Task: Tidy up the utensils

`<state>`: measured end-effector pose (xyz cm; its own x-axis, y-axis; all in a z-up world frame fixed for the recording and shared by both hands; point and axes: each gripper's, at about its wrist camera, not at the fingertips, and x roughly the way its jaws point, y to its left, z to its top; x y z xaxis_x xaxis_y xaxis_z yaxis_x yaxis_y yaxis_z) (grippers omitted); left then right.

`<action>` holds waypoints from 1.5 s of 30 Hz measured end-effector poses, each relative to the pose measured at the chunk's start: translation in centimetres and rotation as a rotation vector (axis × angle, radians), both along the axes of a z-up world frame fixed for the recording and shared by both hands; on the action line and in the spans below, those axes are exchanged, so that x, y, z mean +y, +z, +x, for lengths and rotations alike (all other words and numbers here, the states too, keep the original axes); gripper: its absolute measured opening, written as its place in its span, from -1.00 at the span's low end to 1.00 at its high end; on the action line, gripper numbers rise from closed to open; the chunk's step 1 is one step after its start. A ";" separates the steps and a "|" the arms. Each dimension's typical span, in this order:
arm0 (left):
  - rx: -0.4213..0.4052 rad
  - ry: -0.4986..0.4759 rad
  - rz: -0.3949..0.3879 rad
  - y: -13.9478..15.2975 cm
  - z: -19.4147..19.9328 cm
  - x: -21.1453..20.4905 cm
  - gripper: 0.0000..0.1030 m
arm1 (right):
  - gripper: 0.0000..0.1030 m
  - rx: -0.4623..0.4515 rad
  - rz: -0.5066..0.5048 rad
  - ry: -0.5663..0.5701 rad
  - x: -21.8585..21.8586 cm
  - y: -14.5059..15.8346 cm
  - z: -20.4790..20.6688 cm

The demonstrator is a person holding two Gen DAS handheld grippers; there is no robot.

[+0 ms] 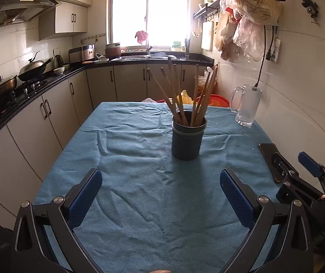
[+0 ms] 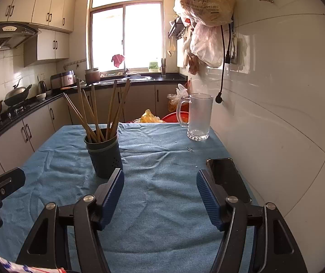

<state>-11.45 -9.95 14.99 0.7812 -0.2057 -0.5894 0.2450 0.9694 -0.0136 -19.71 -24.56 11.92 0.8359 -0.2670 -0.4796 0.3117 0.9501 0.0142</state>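
A dark blue-grey utensil holder [image 1: 187, 140] stands upright on the blue tablecloth [image 1: 139, 193], with several wooden chopsticks [image 1: 180, 95] fanning out of it. It also shows in the right wrist view [image 2: 105, 155], with its chopsticks [image 2: 94, 111]. My left gripper [image 1: 161, 180] is open and empty, hovering over the cloth short of the holder. My right gripper [image 2: 160, 183] is open and empty, with the holder just beyond its left finger. The right gripper also shows at the right edge of the left wrist view [image 1: 308, 170].
A frosted glass mug [image 1: 246, 104] stands at the table's far right, also in the right wrist view [image 2: 198, 116]. A black phone [image 2: 228, 179] lies on the cloth by the tiled wall. Kitchen cabinets and a stove run along the left. Plastic bags hang on the wall.
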 end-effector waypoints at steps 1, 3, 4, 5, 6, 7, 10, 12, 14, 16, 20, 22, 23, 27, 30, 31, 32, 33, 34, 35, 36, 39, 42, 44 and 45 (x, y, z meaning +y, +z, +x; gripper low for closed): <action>0.008 -0.001 0.005 -0.1 0.2 0.0 1.00 | 0.42 0.005 -0.008 0.006 0.1 -0.1 0.2; 0.019 0.002 -0.002 -0.3 0.5 0.2 1.00 | 0.42 0.007 -0.013 0.013 0.3 -0.2 0.3; 0.021 0.005 -0.009 -0.3 0.6 0.3 1.00 | 0.43 0.003 -0.016 0.011 0.3 -0.3 0.4; 0.022 0.008 -0.017 -0.3 0.7 0.5 1.00 | 0.43 0.001 -0.019 0.008 0.4 -0.4 0.4; 0.025 0.010 -0.024 -0.4 0.8 0.6 1.00 | 0.46 -0.002 -0.023 0.006 0.4 -0.5 0.3; 0.027 0.010 -0.026 -0.5 0.8 0.6 1.00 | 0.47 -0.003 -0.024 0.006 0.4 -0.5 0.2; 0.026 0.006 -0.021 -0.6 0.7 0.4 1.00 | 0.47 -0.001 -0.012 0.005 0.3 -0.8 0.2; 0.025 0.004 -0.013 -0.7 0.7 0.2 1.00 | 0.47 0.005 -0.008 0.006 0.2 -0.9 0.3; 0.027 0.000 -0.016 -0.7 0.6 0.0 1.00 | 0.47 0.007 -0.011 0.006 0.1 -0.9 0.2; 0.025 0.000 -0.017 -0.7 0.6 -0.1 1.00 | 0.47 0.005 -0.009 0.005 0.1 -0.8 0.2; 0.030 -0.004 -0.017 -0.7 0.4 -0.2 1.00 | 0.47 0.002 -0.011 0.003 0.1 -0.8 0.0; 0.030 -0.006 -0.019 -0.6 0.3 -0.3 1.00 | 0.47 0.001 -0.008 0.002 0.0 -0.8 -0.1; 0.030 -0.006 -0.021 -0.5 0.2 -0.2 1.00 | 0.47 0.000 -0.007 0.002 0.0 -0.7 -0.1; 0.031 -0.007 -0.024 -0.5 0.2 -0.3 1.00 | 0.47 -0.003 -0.010 -0.004 -0.1 -0.6 -0.3; 0.032 -0.008 -0.028 -0.4 0.1 -0.3 1.00 | 0.47 -0.008 -0.011 -0.008 0.0 -0.3 -0.5; 0.030 -0.008 -0.030 -0.3 0.0 -0.3 0.99 | 0.47 -0.012 -0.013 -0.010 0.0 -0.2 -0.6; 0.026 -0.008 -0.030 -0.2 -0.2 -0.3 0.99 | 0.47 -0.015 -0.014 -0.012 -0.1 -0.1 -0.7; 0.022 -0.009 -0.029 -0.1 -0.3 -0.3 1.00 | 0.47 -0.018 -0.015 -0.013 -0.1 0.0 -0.8; 0.019 -0.011 -0.027 0.0 -0.4 -0.4 1.00 | 0.47 -0.021 -0.016 -0.015 -0.1 0.1 -0.8; 0.017 -0.012 -0.026 0.1 -0.5 -0.4 1.00 | 0.47 -0.022 -0.016 -0.016 -0.1 0.2 -0.8; 0.013 -0.013 -0.023 0.1 -0.6 -0.4 1.00 | 0.47 -0.025 -0.015 -0.018 -0.1 0.3 -0.9; 0.008 -0.009 -0.018 0.1 -0.8 -0.4 1.00 | 0.48 -0.031 -0.020 -0.023 -0.1 0.4 -1.0; 0.013 -0.011 -0.018 0.1 -0.8 -0.5 1.00 | 0.49 -0.028 -0.019 -0.023 -0.1 0.4 -1.1; 0.013 -0.010 -0.017 0.0 -0.9 -0.5 1.00 | 0.49 -0.025 -0.017 -0.026 -0.1 0.3 -1.2; 0.014 -0.011 -0.019 0.0 -0.9 -0.5 1.00 | 0.49 -0.023 -0.015 -0.026 -0.2 0.3 -1.3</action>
<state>-12.34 -10.40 15.02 0.7704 -0.2258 -0.5963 0.2558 0.9661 -0.0354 -20.98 -24.73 12.17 0.8393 -0.2962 -0.4559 0.3363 0.9417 0.0074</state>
